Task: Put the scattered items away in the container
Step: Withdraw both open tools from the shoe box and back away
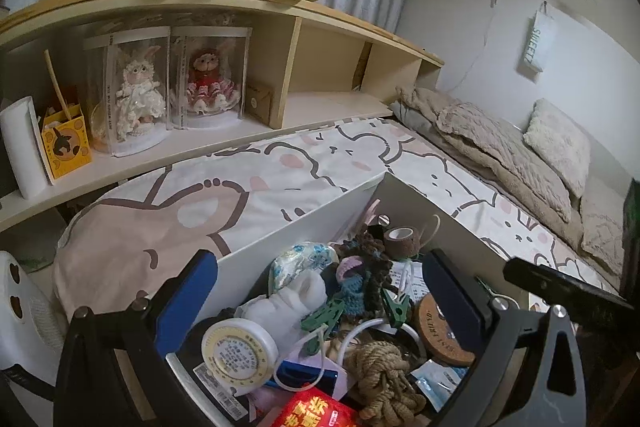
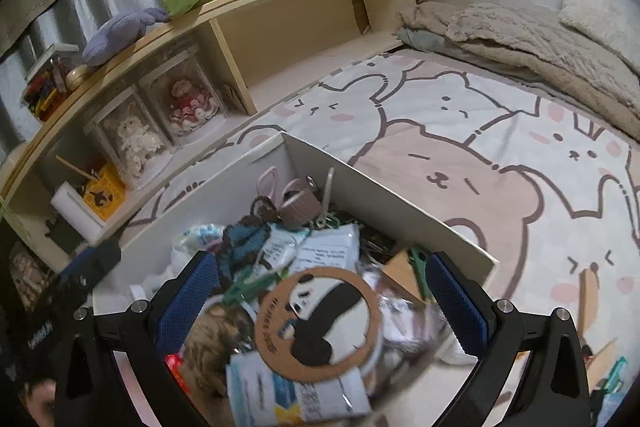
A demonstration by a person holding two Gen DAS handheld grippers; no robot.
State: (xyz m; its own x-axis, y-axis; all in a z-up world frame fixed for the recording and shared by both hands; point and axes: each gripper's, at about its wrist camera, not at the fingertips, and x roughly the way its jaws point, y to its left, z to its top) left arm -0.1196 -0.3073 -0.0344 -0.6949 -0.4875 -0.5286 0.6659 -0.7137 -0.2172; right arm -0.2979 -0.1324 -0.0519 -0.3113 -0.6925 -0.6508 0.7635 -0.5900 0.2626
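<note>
White container (image 1: 304, 223) sits on the cartoon-print bedsheet (image 1: 280, 163), packed with clutter: cork panda coaster (image 2: 316, 319), tape measure (image 1: 239, 351), rope knot (image 1: 380, 375). My left gripper (image 1: 320, 311) hangs over it, spread wide, gripping nothing. My right gripper (image 2: 320, 303) likewise wide, empty. Shelf (image 1: 224, 3) beyond.

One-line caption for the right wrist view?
Open right gripper above the cork panda coaster atop the cluttered white box.

Left gripper (image 1: 320, 291) and right gripper (image 2: 322, 287) both gape wide, angled downward.
</note>
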